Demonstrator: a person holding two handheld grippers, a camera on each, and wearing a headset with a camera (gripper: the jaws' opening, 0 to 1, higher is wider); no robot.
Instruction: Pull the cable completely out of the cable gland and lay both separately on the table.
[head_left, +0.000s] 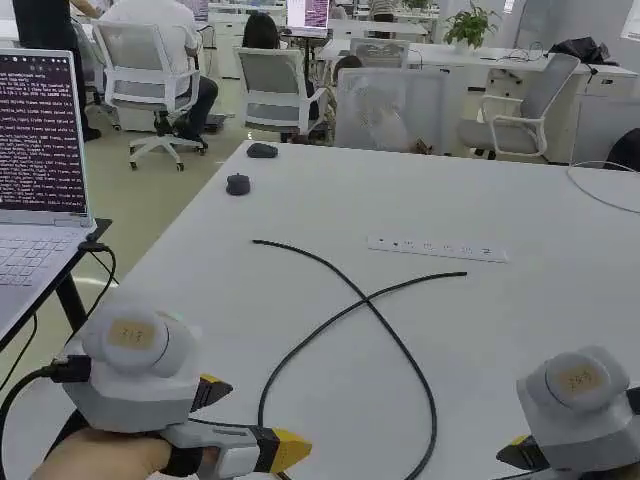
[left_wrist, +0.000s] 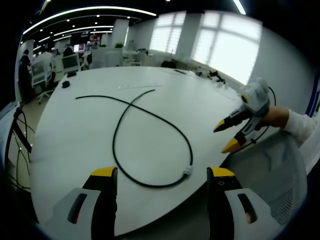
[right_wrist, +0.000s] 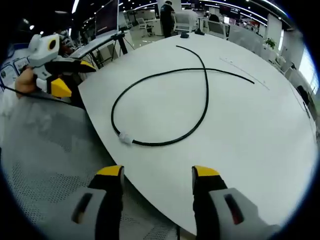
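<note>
1. White office table (head_left: 520, 330): thin black cable (head_left: 400, 345) lying flat in one crossed loop.
2. Small white plastic cable gland (left_wrist: 187, 171) threaded on loop's near bend, close to table edge; axis along that edge.
3. Left claw (left_wrist: 162, 172), right claw (right_wrist: 157, 171): jaws apart, empty, off the edge.
4. Gland ahead between both; seemingly nearer left.

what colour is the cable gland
The cable gland is white, clearest in the right gripper view.

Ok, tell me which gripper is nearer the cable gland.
Left, it seems. The left gripper has the cable gland just ahead of its open jaws; the right gripper sits back off the table, gland farther ahead, leftward.
</note>
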